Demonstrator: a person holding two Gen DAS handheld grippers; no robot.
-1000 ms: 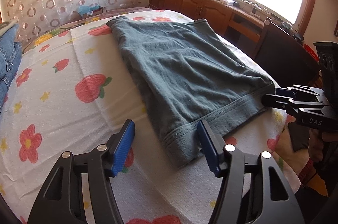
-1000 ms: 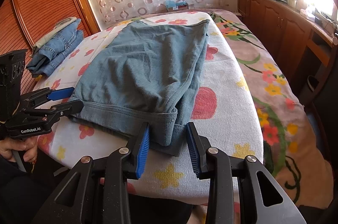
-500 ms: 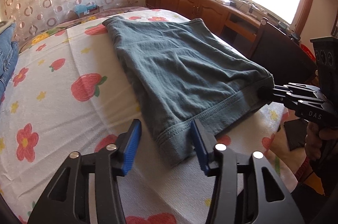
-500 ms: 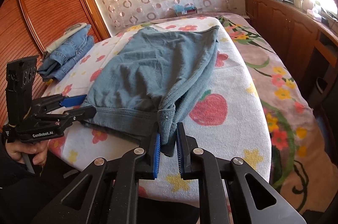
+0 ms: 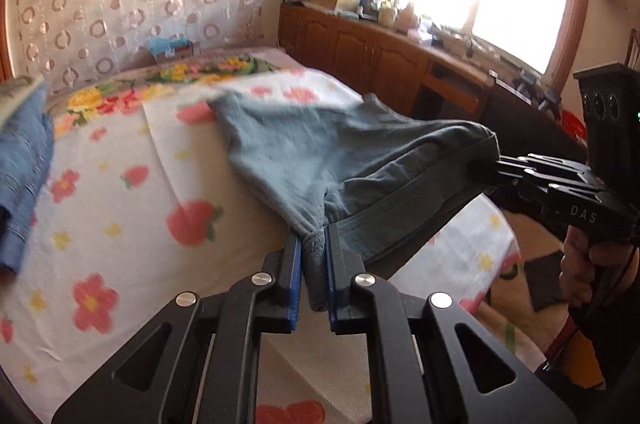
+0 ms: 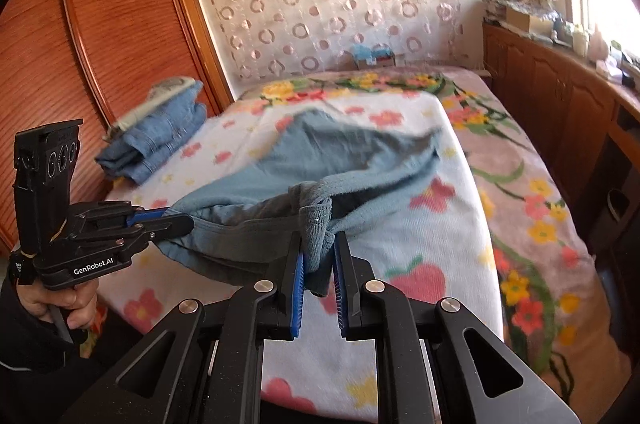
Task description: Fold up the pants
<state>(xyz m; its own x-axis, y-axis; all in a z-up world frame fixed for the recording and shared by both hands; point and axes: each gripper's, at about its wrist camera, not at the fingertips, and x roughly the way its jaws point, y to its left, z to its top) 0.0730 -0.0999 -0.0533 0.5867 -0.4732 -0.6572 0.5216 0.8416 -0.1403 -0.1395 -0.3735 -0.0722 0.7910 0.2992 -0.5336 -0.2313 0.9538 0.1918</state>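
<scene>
**Hem lift under way: both corners gripped, fold not yet laid**

The left gripper (image 5: 314, 256) is clenched on one hem corner of the grey-blue pants (image 5: 320, 159); the right gripper (image 6: 320, 260) grasps the other corner. The hem hangs raised off the strawberry-print sheet (image 5: 120, 224), while the far end of the pants rests on it. The denim stack (image 6: 160, 139) lies apart, near the wardrobe side of the sheet.

Advice: keep both corners level and the hem taut, carry them toward the far end, align edges before release

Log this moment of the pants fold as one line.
left gripper: shut on pants hem corner | right gripper: shut on other corner | near edge off bed | far end on bed
</scene>
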